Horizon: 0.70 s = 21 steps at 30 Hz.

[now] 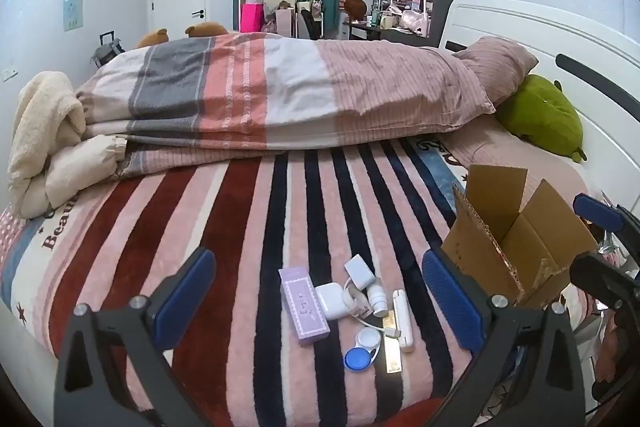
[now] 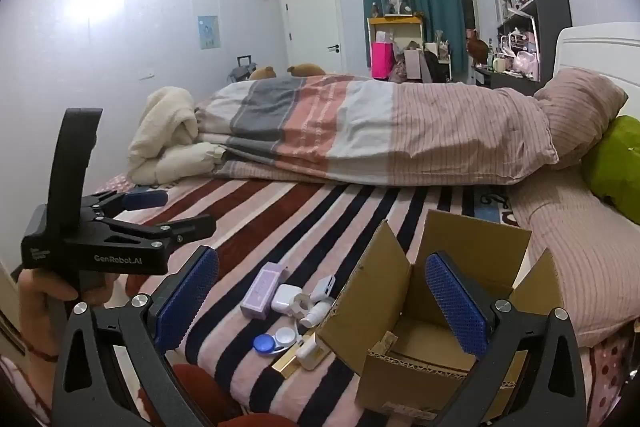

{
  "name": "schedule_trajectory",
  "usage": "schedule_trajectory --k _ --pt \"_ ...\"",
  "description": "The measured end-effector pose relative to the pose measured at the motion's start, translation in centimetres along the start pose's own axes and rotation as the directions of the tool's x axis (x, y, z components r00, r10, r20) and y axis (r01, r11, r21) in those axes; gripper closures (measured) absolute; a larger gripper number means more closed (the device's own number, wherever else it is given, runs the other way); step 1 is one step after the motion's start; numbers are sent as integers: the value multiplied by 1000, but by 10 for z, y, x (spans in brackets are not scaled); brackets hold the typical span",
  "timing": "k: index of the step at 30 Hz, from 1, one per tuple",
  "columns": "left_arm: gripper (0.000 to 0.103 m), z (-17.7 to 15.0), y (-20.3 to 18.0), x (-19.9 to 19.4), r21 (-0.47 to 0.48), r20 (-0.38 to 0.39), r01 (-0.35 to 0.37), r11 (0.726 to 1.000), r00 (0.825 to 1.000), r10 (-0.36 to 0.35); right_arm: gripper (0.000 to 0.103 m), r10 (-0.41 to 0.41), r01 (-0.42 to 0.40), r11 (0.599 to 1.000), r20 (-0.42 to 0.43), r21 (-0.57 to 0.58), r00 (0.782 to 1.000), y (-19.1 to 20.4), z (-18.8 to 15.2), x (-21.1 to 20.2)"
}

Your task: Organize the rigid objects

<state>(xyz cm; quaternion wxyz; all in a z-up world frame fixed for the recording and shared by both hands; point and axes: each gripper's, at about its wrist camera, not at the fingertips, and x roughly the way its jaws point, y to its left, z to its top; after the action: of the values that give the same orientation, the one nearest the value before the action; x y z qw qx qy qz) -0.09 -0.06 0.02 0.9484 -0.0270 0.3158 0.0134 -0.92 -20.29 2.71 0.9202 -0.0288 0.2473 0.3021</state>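
Small rigid objects lie in a cluster on the striped blanket: a purple box (image 1: 304, 307) (image 2: 262, 290), a white charger case (image 1: 331, 300) (image 2: 285, 298), a white adapter (image 1: 359, 271) (image 2: 323, 287), a small white bottle (image 1: 378, 297), a blue-and-white lens case (image 1: 362, 349) (image 2: 272, 341), a white stick (image 1: 403, 319) and a gold bar (image 1: 391, 351) (image 2: 289, 361). An open cardboard box (image 1: 516, 239) (image 2: 436, 311) stands to their right. My left gripper (image 1: 318, 301) is open above the cluster. My right gripper (image 2: 322, 301) is open and empty by the box's left flap.
A folded striped quilt (image 1: 280, 95) and pillow (image 1: 496, 63) lie across the bed behind. A green plush (image 1: 544, 115) sits by the white headboard (image 1: 560, 39). A cream blanket (image 1: 44, 131) is bunched at the left. The other gripper (image 2: 100, 227) is held at the left.
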Motion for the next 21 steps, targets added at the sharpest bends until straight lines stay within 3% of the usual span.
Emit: schedule_trajectory --k 21 --pt "0 -1 10 -6 -22 0 -21 1000 1000 21 0 4 -4 1000 -17 9 1000 1 -3 1"
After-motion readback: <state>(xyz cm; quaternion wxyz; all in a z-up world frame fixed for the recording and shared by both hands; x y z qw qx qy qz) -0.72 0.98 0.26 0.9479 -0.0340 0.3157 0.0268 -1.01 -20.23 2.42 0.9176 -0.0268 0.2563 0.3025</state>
